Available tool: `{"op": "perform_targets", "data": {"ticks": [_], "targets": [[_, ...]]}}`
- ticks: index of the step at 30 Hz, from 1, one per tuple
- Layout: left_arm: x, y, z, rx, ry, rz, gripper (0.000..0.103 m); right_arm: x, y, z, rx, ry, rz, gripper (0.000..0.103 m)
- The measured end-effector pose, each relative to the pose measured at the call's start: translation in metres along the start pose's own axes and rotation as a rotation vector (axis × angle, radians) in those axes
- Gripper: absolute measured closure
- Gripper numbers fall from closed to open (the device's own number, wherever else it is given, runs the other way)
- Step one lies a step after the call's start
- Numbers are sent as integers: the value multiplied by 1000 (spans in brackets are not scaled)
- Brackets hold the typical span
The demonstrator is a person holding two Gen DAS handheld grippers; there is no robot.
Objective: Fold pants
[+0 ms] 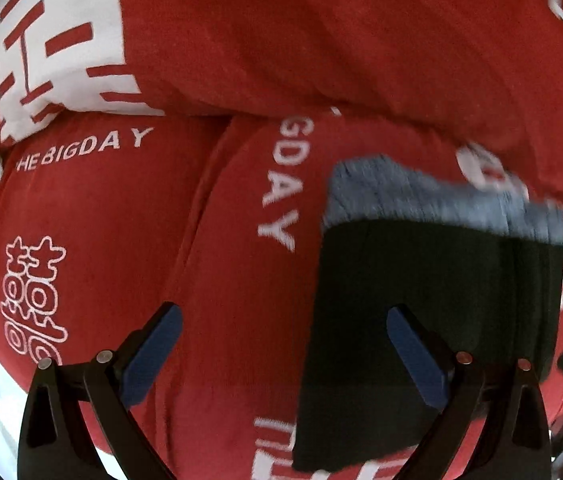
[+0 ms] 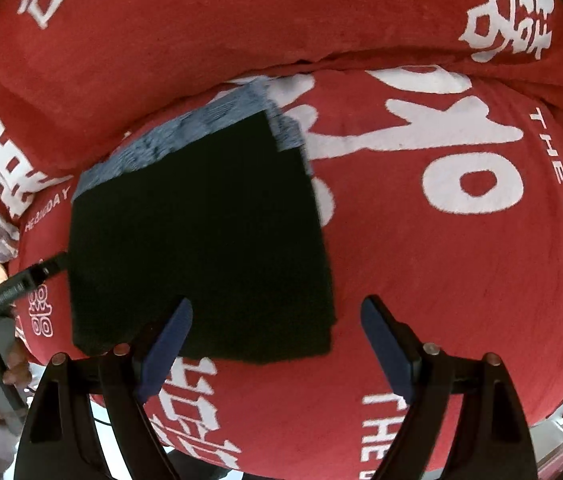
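Pants point(image 2: 201, 232) lie folded into a dark square on the red bedspread point(image 2: 441, 260), between your two empty, spread grippers: inward of the right gripper point(image 2: 277, 344), whose left finger overlaps their near edge, and under the left gripper point(image 1: 285, 348).

Pants point(image 2: 201, 232): matt black cloth, ribbed grey waistband point(image 2: 185, 132). Bedcover point(image 2: 421, 272): soft red cloth, white print.
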State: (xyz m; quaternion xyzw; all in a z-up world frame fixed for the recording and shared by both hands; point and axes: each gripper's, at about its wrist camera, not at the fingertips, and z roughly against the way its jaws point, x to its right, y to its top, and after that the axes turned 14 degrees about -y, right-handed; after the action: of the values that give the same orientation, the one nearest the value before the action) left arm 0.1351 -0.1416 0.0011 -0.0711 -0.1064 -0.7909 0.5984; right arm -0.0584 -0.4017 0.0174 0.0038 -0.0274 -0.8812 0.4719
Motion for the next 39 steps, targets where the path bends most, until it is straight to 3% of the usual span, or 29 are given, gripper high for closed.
{"op": "perform_targets", "data": {"ticks": [6, 13, 15, 21, 29, 34, 39], "targets": [[-3, 16, -32, -5, 50, 18, 0, 9, 15, -12, -19, 15, 10, 14], [-10, 14, -35, -23, 30, -30, 0, 18, 19, -22, -45, 21, 37, 14], [-12, 15, -32, -35, 7, -32, 0, 23, 21, -27, -58, 27, 33, 14], [-25, 8, -31, -104, -215, -11, 0, 33, 25, -42, -123, 156, 12, 14], [-10, -4, -37, -140, -274, -26, 0, 33, 30, -60, -156, 328, 17, 14], [-7, -3, -47, -154, -280, -56, 0, 32, 36, -69, -174, 380, 32, 14], [-16, 0, -52, -172, -344, -47, 0, 34, 43, -77, -211, 440, 81, 14]]}}
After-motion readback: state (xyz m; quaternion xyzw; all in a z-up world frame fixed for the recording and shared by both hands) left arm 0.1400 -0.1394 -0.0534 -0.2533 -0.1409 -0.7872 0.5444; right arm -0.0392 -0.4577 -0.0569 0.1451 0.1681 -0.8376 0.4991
